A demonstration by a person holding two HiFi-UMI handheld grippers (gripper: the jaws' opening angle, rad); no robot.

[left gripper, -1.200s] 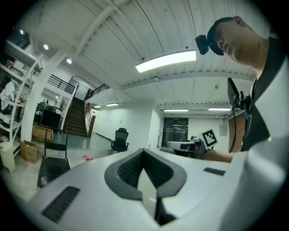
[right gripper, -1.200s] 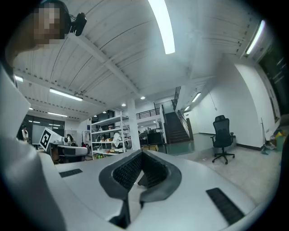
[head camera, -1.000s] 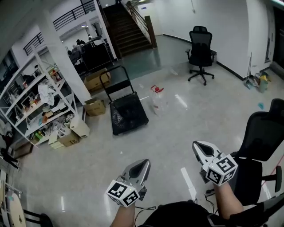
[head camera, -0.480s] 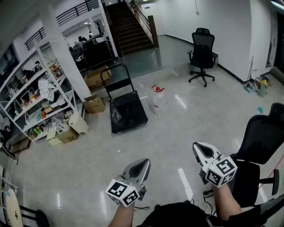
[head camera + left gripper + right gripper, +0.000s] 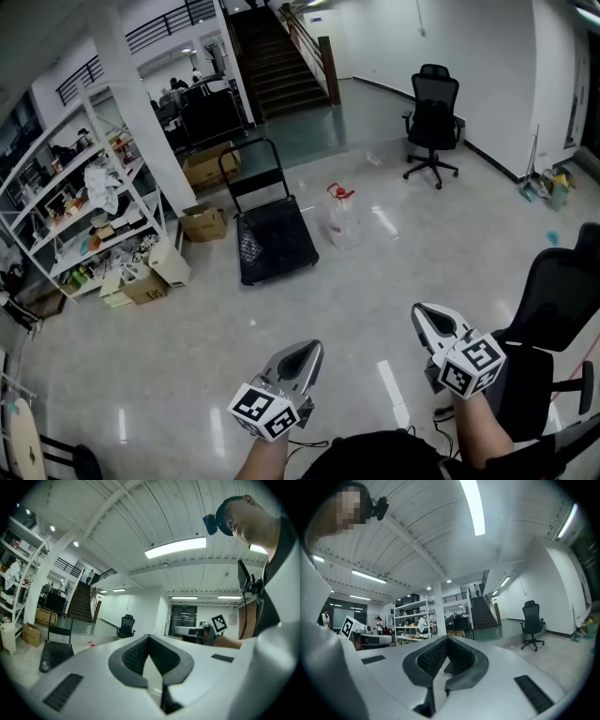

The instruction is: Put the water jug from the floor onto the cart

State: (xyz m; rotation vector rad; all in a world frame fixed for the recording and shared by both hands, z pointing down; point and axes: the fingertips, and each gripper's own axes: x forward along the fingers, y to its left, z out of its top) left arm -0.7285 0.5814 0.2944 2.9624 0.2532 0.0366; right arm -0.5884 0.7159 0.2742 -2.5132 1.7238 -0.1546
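The clear water jug (image 5: 343,221) with a red cap stands on the floor well ahead, just right of the black platform cart (image 5: 275,251), whose handle rises at its far end. Both grippers are held low and near me, far short of the jug. My left gripper (image 5: 312,348) is shut and holds nothing; its own view shows its jaws (image 5: 149,638) meeting, with the jug (image 5: 90,644) and cart (image 5: 55,652) small at left. My right gripper (image 5: 422,312) is shut and empty too, its tips (image 5: 447,640) closed.
White shelving (image 5: 82,217) and cardboard boxes (image 5: 202,223) line the left side beside a white column (image 5: 141,117). One black office chair (image 5: 432,120) stands far right, another (image 5: 553,323) close at my right. Stairs (image 5: 281,61) rise at the back.
Both grippers have shifted slightly forward together, still shut. The jug and cart sit a little lower and nearer in the head view.
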